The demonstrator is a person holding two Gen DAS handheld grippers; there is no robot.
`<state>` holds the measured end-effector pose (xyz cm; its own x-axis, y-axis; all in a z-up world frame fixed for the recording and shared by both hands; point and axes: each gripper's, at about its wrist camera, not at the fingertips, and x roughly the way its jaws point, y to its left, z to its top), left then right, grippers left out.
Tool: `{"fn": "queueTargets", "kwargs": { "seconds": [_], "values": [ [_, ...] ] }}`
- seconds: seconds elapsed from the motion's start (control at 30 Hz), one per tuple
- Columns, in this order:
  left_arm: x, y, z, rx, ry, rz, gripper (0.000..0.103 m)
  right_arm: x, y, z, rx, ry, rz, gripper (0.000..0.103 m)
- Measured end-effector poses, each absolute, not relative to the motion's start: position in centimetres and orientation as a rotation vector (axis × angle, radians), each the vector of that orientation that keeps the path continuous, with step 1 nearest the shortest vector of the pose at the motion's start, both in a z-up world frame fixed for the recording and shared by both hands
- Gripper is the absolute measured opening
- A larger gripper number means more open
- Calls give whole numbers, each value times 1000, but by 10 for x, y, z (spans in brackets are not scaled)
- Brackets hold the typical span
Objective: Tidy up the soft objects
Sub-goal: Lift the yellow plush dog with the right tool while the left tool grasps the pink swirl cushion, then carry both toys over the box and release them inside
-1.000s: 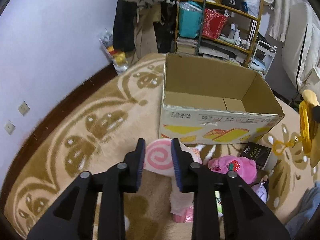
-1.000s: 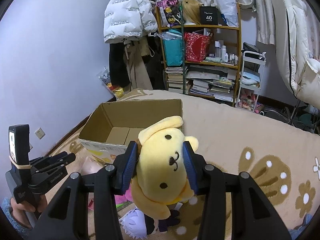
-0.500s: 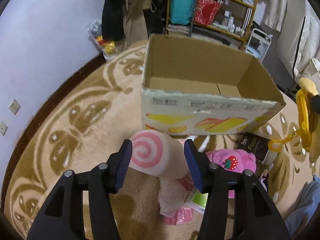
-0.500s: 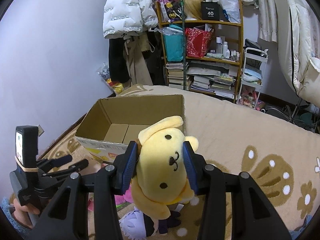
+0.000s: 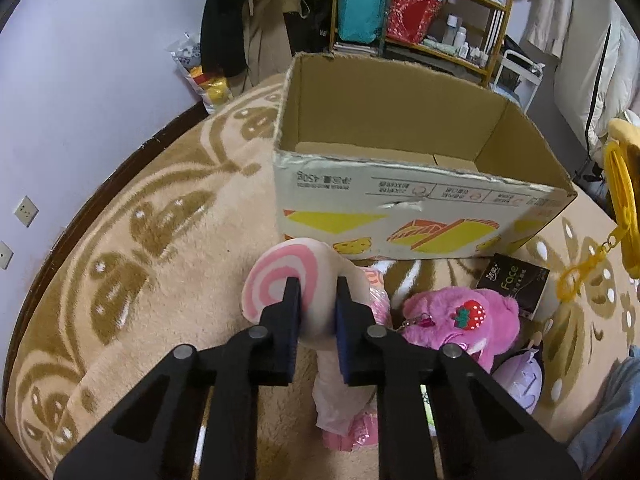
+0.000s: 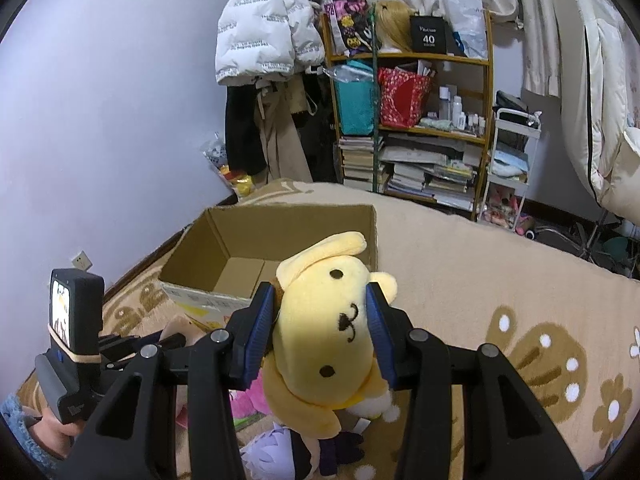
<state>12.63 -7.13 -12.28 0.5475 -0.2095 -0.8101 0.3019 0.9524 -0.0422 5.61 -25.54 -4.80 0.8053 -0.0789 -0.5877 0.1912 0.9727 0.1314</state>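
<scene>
Swirl plush (image 5: 296,280), in front of the cardboard box (image 5: 400,204), is clamped in my left gripper (image 5: 315,300); my right gripper (image 6: 320,320) squeezes the yellow dog plush (image 6: 328,332) near that box.

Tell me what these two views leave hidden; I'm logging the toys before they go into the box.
- Swirl plush, left wrist view: its lower body sits behind the left gripper.
- Purple plush, right wrist view: mostly covered by the yellow dog plush and the right gripper.
- Cardboard box floor: the near wall hides its front part.
</scene>
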Motion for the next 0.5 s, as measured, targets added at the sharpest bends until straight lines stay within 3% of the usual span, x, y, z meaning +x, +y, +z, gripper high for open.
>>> {"fn": "queueTargets", "kwargs": {
  "seconds": [0.5],
  "values": [
    [78,-45,-27,112,628,-245,14,54,-256,-10,166,485,-146,48]
  ]
}}
